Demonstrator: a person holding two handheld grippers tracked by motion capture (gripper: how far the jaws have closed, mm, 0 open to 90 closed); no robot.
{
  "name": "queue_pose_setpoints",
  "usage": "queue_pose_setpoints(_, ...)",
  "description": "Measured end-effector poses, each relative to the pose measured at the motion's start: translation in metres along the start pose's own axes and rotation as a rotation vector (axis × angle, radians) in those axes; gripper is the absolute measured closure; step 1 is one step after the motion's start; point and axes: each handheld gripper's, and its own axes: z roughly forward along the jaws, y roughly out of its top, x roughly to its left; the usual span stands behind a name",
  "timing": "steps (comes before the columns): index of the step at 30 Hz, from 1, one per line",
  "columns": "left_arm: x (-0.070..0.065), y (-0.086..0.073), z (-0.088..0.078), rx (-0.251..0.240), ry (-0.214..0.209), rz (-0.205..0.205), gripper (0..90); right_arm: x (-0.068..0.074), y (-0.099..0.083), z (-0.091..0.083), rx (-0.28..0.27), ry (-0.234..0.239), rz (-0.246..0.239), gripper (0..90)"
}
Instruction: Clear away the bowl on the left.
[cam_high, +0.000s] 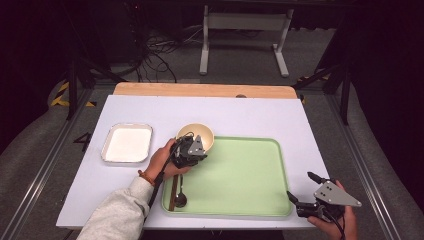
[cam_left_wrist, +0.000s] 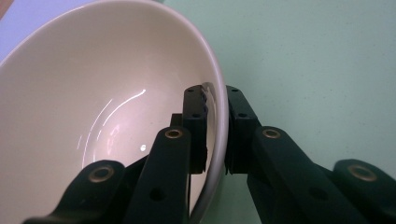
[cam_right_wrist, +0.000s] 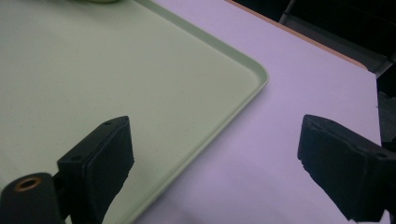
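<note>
Gripping the cream bowl (cam_high: 196, 135) by its near rim, the left gripper (cam_left_wrist: 215, 128) has one jaw inside and one outside the wall, clamped on it, at the far left corner of the green tray (cam_high: 245, 175). The right gripper (cam_high: 299, 189) waits well apart beside the tray's near right corner, jaws wide and empty. No brand, label or writing can be read.

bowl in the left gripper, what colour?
Cream, glossy inside; the bowl shows best in the left gripper view, its rim between the left gripper fingers.
</note>
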Motion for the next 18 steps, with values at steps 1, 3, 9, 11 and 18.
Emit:
queue_pose_setpoints(1,0.0,0.0,-0.001,0.0,0.004,-0.005,79.1,0.0,0.0,0.0,0.001,0.0,0.0,10.7)
queue_pose_setpoints(3,0.001,-0.002,-0.002,-0.014,0.002,-0.013,77.0,0.0,0.0,-0.001,-0.002,-0.001,0.002,10.7)
queue_pose_setpoints(9,0.0,0.001,-0.012,-0.052,0.012,0.007,74.6,0.001,0.001,-0.001,-0.004,0.003,-0.008,10.7)
queue_pose_setpoints(11,-0.001,0.001,-0.015,-0.057,0.014,0.006,74.5,0.0,0.001,-0.002,-0.008,-0.001,-0.003,10.8)
queue_pose_setpoints(18,-0.003,-0.001,-0.028,-0.081,0.005,0.004,71.1,0.0,0.001,-0.002,-0.013,-0.011,-0.009,13.1)
